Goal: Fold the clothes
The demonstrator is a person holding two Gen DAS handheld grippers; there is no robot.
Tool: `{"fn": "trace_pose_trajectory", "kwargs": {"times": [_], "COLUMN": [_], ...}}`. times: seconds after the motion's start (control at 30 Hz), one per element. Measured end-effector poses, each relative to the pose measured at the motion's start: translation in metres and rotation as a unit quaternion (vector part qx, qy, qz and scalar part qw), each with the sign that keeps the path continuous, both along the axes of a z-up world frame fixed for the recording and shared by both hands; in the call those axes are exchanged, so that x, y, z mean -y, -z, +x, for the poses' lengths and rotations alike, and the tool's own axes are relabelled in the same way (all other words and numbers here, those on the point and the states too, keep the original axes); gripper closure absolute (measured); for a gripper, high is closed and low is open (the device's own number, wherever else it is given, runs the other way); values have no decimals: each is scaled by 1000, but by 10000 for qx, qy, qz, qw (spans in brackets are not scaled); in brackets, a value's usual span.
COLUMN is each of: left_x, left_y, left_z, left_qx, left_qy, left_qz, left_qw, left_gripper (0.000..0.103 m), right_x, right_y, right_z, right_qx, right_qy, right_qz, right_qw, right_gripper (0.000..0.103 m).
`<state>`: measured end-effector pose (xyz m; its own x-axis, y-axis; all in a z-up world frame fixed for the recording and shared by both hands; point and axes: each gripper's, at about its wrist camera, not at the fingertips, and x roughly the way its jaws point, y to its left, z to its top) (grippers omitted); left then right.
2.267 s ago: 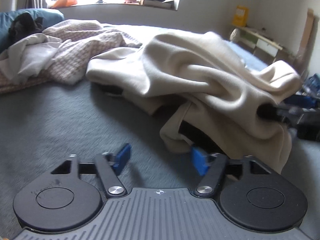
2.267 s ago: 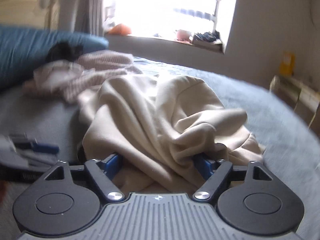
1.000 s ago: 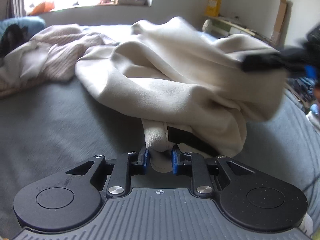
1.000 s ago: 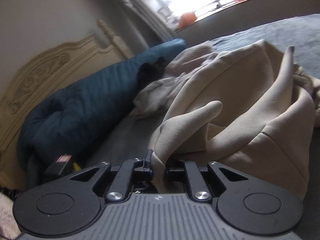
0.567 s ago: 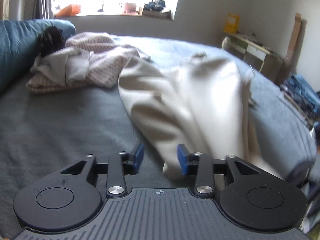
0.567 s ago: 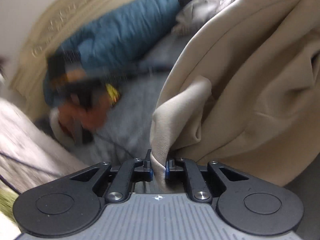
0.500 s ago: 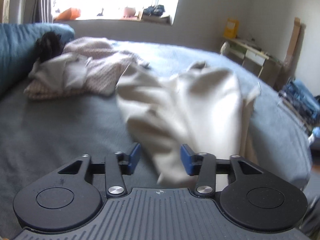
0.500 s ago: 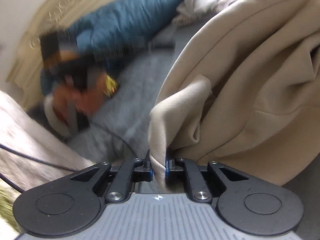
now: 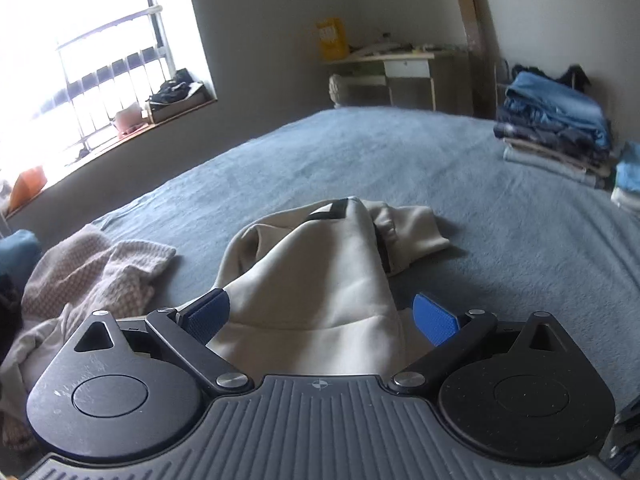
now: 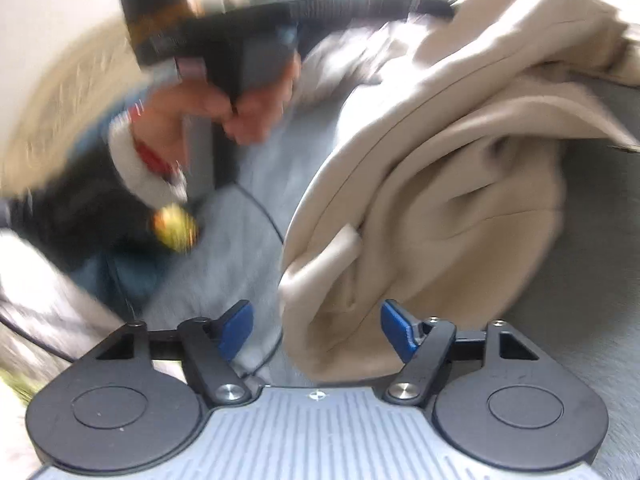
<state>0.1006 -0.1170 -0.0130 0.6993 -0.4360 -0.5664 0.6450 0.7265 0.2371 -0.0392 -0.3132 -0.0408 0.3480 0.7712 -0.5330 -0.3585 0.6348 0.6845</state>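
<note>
both tongs gape wide, gripping nothing. the beige sweatshirt lies bunched on the grey-blue bed, its cloth between the fingers of the left tongs and of the right tongs. a checked garment sits left of it.

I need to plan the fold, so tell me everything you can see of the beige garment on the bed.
The beige garment looks like thick, soft fleece, with a black patch near its far end. It lies rumpled and unfolded on the grey-blue bedspread, bunched into deep folds with a seamed edge curving across it. Both grippers straddle it with jaws open, neither clamping it. A knitted pink-white cloth lies beside it.
</note>
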Motion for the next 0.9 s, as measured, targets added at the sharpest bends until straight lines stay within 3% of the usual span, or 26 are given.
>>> {"fn": "trace_pose_trajectory", "kwargs": {"times": [0.17, 0.27, 0.33, 0.37, 0.4, 0.43, 0.47, 0.5, 0.67, 0.9], "left_x": [66, 91, 99, 100, 100, 96, 91, 83, 21, -103], "left_y": [20, 35, 42, 45, 47, 46, 45, 41, -3, -75], "left_z": [42, 64, 75, 81, 87, 92, 97, 100, 95, 54], "left_qx": [-255, -163, -135, -135, -159, -281, -398, -478, -589, -596], "left_qy": [14, -268, -404, -487, -575, -681, -784, -881, -1433, -2213], "left_qz": [782, 1257, 1404, 1456, 1477, 1370, 1240, 1019, 7, -1017], "left_qw": [9966, 9916, 9892, 9881, 9872, 9878, 9884, 9897, 9879, 9680], "left_gripper": [3, 4, 11, 26, 52, 63, 81, 88, 93, 94], "right_x": [71, 87, 96, 95, 92, 89, 87, 85, 100, 110], "right_y": [28, 47, 56, 59, 62, 64, 65, 67, 62, 46], "right_z": [22, 40, 49, 53, 57, 57, 56, 56, 55, 52], "right_qx": [-416, -609, -705, -766, -826, -854, -863, -872, -831, -829], "right_qy": [1553, 1894, 1958, 1958, 1945, 1932, 1920, 1908, 2069, 2260], "right_qz": [498, 658, 736, 773, 806, 808, 791, 774, 878, 874], "right_qw": [9857, 9778, 9753, 9746, 9741, 9741, 9744, 9747, 9709, 9666], "right_gripper": [21, 21, 21, 21, 21, 21, 21, 21, 22, 22]}}
